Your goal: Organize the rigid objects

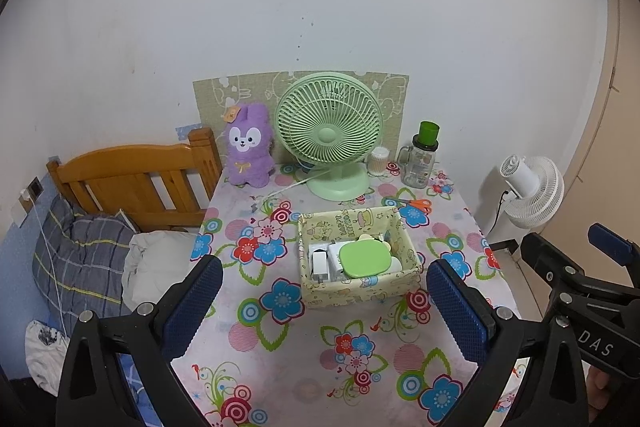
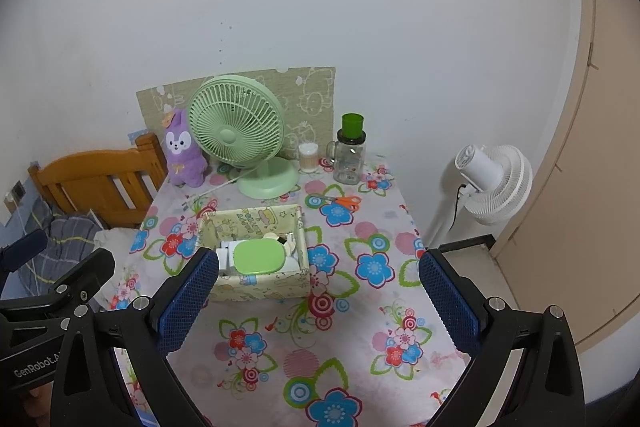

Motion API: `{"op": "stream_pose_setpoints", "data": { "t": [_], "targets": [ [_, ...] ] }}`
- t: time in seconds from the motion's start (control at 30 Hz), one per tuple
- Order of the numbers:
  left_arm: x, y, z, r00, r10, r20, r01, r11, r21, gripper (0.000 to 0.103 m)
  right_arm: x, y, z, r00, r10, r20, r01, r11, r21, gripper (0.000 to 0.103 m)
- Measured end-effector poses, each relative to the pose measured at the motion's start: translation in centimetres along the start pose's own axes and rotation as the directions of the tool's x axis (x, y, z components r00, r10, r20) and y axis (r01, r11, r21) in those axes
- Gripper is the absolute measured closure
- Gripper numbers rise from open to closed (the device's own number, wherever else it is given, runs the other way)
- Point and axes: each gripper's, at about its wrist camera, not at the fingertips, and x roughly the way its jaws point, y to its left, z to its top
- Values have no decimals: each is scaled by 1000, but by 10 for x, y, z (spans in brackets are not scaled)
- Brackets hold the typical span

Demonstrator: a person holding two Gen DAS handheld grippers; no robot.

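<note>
A pale yellow patterned box (image 1: pixel 404 247) (image 2: pixel 256 219) stands in the middle of the flowered table. Inside it lie a green oval case (image 1: pixel 363 259) (image 2: pixel 258 257), white chargers (image 1: pixel 320 263) and other small items. Orange-handled scissors (image 1: pixel 416 204) (image 2: pixel 344 202) lie on the cloth behind the box. My left gripper (image 1: pixel 324 307) is open and empty, held above the near part of the table, short of the box. My right gripper (image 2: pixel 316 295) is also open and empty, to the box's near right. Each gripper shows at the edge of the other's view.
Along the wall stand a purple plush rabbit (image 1: pixel 248 147), a green desk fan (image 1: pixel 328 135) with its white cord, a cotton-swab jar (image 1: pixel 378 161) and a glass bottle with a green cap (image 1: pixel 422 159). A wooden bed (image 1: pixel 132 179) is left, a white floor fan (image 1: pixel 532 187) right.
</note>
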Motion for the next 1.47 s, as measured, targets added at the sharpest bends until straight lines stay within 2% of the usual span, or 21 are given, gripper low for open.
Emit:
{"op": "stream_pose_setpoints", "data": {
  "t": [1.23, 1.47],
  "targets": [
    [5, 2, 5, 1000, 22, 15, -21, 1000, -15, 0, 7, 3, 9, 1000, -1, 26, 1, 1000, -5, 2],
    [12, 5, 3, 1000, 6, -7, -7, 1000, -19, 0, 11, 5, 7, 1000, -8, 11, 8, 1000, -6, 2]
  ]
}}
